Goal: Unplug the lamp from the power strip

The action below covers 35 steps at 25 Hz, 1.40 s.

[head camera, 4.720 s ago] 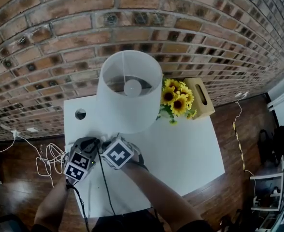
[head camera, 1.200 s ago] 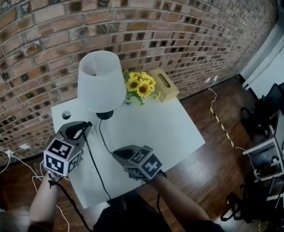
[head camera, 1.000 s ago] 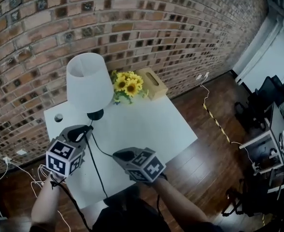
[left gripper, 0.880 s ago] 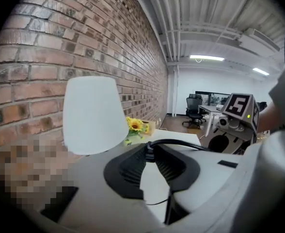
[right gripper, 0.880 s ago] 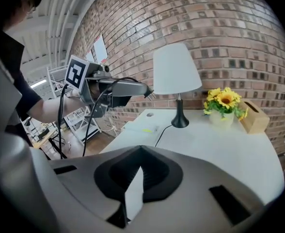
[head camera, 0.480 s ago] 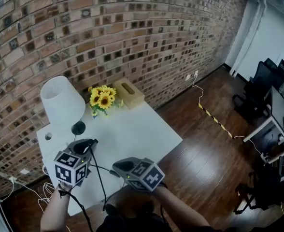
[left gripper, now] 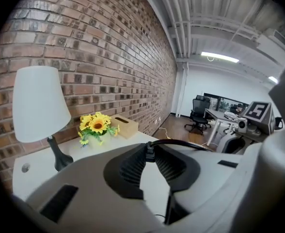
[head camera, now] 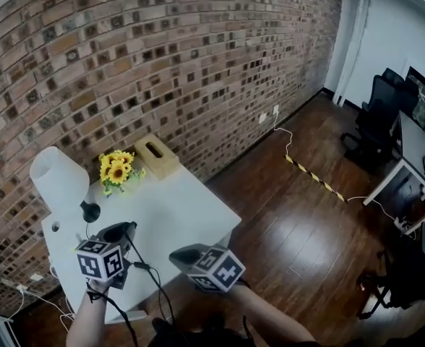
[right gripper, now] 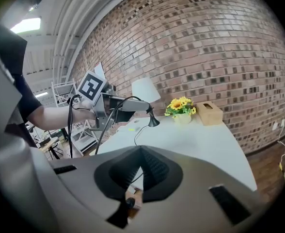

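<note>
Our left gripper (left gripper: pixel 150 150) has its fingers clamped on a black cord (left gripper: pixel 172 141), apparently the lamp's lead, held up off the worktop (head camera: pixel 176 215) so it hangs free. The right gripper (right gripper: pixel 140 149) has its fingers closed on nothing. The lamp (head camera: pixel 57 179) stands at the worktop's far corner; we see no power strip.

Head view high, steeply down, gripper views low across table (head camera: pixel 176 215), all sharing lamp (left gripper: pixel 38 103)
</note>
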Available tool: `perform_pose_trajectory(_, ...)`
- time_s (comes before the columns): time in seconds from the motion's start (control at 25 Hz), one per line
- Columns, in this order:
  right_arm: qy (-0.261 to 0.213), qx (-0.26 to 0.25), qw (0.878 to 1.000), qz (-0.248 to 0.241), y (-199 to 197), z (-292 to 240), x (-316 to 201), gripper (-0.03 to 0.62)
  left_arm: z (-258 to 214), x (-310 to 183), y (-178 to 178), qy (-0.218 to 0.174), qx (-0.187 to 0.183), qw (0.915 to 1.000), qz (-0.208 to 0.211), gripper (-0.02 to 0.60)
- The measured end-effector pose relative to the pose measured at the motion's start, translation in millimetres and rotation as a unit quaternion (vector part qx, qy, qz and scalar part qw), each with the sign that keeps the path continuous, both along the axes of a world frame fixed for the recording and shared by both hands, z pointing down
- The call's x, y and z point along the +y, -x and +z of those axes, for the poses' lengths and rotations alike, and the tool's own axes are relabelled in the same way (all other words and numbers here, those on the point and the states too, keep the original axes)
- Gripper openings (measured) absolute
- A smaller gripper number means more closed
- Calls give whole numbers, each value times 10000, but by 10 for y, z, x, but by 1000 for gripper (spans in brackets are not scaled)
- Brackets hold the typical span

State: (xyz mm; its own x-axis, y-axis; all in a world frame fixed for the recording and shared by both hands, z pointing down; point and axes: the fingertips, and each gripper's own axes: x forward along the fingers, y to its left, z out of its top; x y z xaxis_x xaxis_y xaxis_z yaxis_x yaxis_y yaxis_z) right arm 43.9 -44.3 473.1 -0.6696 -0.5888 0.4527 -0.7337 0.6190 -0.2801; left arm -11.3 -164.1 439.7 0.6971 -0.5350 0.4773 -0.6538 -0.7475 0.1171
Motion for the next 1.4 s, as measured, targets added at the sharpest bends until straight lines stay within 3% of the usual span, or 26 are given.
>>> perform_pose_trajectory(0.28,-189,100,9998,-45,-444,-155,-17,2,-103,-31,-652,-73,60,9999,113,84)
perform_pose_trajectory(0.6,-79,131,9997,171,-758,-87,-294,2,-47,-480,-929,186,580,9980,-147,84)
perform_pose_trajectory(0.84,117,337,9988,326,-1003,38,-647,2,134,-992,-1220,301,678,9972,-34,84)
perform_pose_trajectory(1.04,210,319,9980,512,-1051,117,-1052,2,267,-1362,-1267,387,638,9971,115,86)
perform_pose_trajectory(1.4,277,309,9988,276,-1105,224,-1474,3,663,-1696,-1202,730,384,9964,-168,86)
